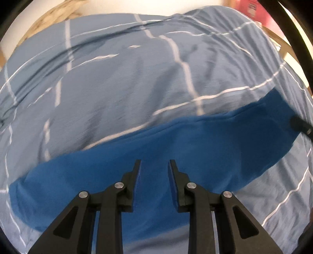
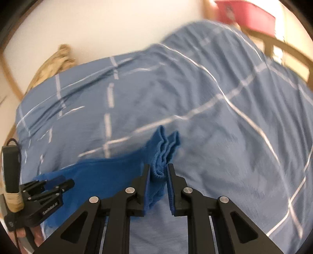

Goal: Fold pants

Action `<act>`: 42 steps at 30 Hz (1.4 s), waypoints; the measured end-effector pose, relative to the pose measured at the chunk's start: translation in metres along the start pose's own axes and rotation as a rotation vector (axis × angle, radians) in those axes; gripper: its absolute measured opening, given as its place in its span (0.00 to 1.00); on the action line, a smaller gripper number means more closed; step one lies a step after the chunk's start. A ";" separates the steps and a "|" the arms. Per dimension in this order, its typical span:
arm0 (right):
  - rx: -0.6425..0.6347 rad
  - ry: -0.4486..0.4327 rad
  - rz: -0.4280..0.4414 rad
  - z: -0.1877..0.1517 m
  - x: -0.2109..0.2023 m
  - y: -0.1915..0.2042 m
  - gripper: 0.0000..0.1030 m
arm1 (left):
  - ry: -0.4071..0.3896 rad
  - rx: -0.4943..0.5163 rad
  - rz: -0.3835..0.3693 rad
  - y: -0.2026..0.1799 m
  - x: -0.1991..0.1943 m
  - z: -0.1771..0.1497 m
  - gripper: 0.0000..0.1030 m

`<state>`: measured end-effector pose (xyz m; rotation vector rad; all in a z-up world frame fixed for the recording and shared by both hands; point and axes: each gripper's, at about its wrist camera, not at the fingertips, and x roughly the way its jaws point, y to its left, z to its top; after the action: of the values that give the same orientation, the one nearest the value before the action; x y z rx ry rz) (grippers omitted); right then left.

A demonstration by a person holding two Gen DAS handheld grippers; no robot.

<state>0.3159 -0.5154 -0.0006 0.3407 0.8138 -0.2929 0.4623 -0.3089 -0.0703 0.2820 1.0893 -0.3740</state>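
**Pants laid long on bed, one end pinched — fold barely begun**

Left wrist view: left gripper [image 1: 155, 163] hovers over the pants [image 1: 176, 148], fingers apart at a medium gap, nothing between them. Blue pants lie as one long band across the duvet [image 1: 117, 88], running from lower left to upper right. They look flat and narrow, so the legs are probably already laid together — a judgement, since no seam shows. Dark tip of the other tool pokes in at the far right edge, at the band's end. Frame is motion-blurred.

Right wrist view: right gripper [image 2: 158, 166] has fingers drawn narrow with a bunched ribbed edge of the pants [image 2: 101, 172] clamped between them; waistband or cuffs, cannot tell which. Rest of the cloth trails off left toward the left gripper [image 2: 58, 185], which sits over the fabric, jaws parted. Checked duvet [image 2: 215, 117] underneath, pink box [image 2: 244, 15] far back.

Progress: early. No crosswise fold visible yet; the held end has yet to be carried over to the other end, then smoothed.
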 end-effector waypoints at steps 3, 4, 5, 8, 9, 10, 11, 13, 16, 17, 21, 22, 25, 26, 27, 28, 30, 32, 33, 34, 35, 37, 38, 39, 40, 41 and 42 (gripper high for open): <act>-0.091 -0.041 0.001 0.005 -0.016 0.036 0.17 | -0.003 -0.017 0.041 0.030 -0.011 -0.018 0.26; -0.118 -0.050 0.007 0.006 -0.020 0.046 0.17 | -0.001 -0.031 0.043 0.042 -0.015 -0.024 0.26; -0.150 -0.059 0.014 0.006 -0.024 0.058 0.17 | -0.001 -0.042 0.043 0.049 -0.017 -0.027 0.26; -0.254 -0.077 0.035 0.001 -0.032 0.098 0.16 | -0.001 -0.073 0.053 0.073 -0.026 -0.038 0.26; -0.281 -0.078 0.045 -0.001 -0.034 0.109 0.16 | -0.002 -0.083 0.053 0.082 -0.028 -0.042 0.27; -0.303 -0.080 0.053 -0.003 -0.036 0.118 0.16 | -0.004 -0.098 0.053 0.093 -0.032 -0.047 0.28; -0.338 -0.080 0.063 -0.006 -0.036 0.132 0.16 | -0.006 -0.106 0.053 0.097 -0.033 -0.049 0.29; -0.401 -0.082 0.076 -0.014 -0.035 0.158 0.16 | -0.005 -0.127 0.056 0.114 -0.034 -0.059 0.30; -0.508 -0.077 0.104 -0.033 -0.030 0.195 0.16 | 0.001 -0.138 0.061 0.132 -0.033 -0.072 0.30; -0.563 -0.066 0.116 -0.044 -0.027 0.209 0.16 | 0.002 -0.138 0.062 0.138 -0.032 -0.077 0.30; -0.692 -0.040 0.132 -0.077 -0.011 0.245 0.16 | 0.012 -0.146 0.071 0.151 -0.023 -0.093 0.30; -0.713 -0.032 0.134 -0.084 -0.005 0.251 0.16 | 0.017 -0.151 0.069 0.154 -0.019 -0.098 0.30; -0.753 -0.004 0.125 -0.105 0.015 0.263 0.16 | 0.015 -0.153 0.062 0.156 -0.015 -0.105 0.30; -0.756 0.009 0.121 -0.111 0.022 0.265 0.16 | 0.009 -0.148 0.062 0.155 -0.014 -0.106 0.30; -0.751 0.021 0.120 -0.117 0.029 0.266 0.16 | 0.005 -0.142 0.062 0.154 -0.013 -0.106 0.30; -0.746 0.033 0.120 -0.121 0.035 0.267 0.16 | 0.000 -0.134 0.064 0.153 -0.013 -0.106 0.31; -0.738 0.046 0.121 -0.128 0.043 0.268 0.17 | -0.009 -0.124 0.064 0.151 -0.013 -0.105 0.32; -0.723 0.061 0.132 -0.132 0.048 0.269 0.18 | -0.014 -0.115 0.060 0.150 -0.014 -0.101 0.33; -0.707 0.074 0.146 -0.133 0.050 0.269 0.22 | -0.016 -0.112 0.058 0.150 -0.016 -0.099 0.34; -0.688 0.089 0.172 -0.134 0.051 0.268 0.26 | -0.018 -0.107 0.060 0.149 -0.018 -0.094 0.34; -0.673 0.103 0.190 -0.133 0.051 0.267 0.34 | -0.025 -0.104 0.063 0.149 -0.022 -0.091 0.34; -0.635 0.126 0.213 -0.131 0.048 0.264 0.35 | -0.049 -0.091 0.070 0.145 -0.031 -0.083 0.35; -0.619 0.127 0.214 -0.129 0.043 0.262 0.35 | -0.064 -0.082 0.067 0.141 -0.037 -0.077 0.36; -0.598 0.116 0.218 -0.126 0.034 0.256 0.35 | -0.076 -0.073 0.055 0.137 -0.042 -0.072 0.36; -0.571 0.098 0.212 -0.123 0.027 0.251 0.35 | -0.086 -0.063 0.042 0.132 -0.045 -0.067 0.36; -0.520 0.074 0.193 -0.118 0.018 0.240 0.37 | -0.096 -0.047 0.027 0.125 -0.049 -0.060 0.36; -0.462 0.058 0.177 -0.113 0.011 0.228 0.42 | -0.109 -0.024 0.011 0.116 -0.053 -0.052 0.36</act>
<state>0.3358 -0.2648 -0.0387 -0.0142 0.8760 0.0745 0.4484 -0.1757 -0.0404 0.2430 0.9846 -0.3624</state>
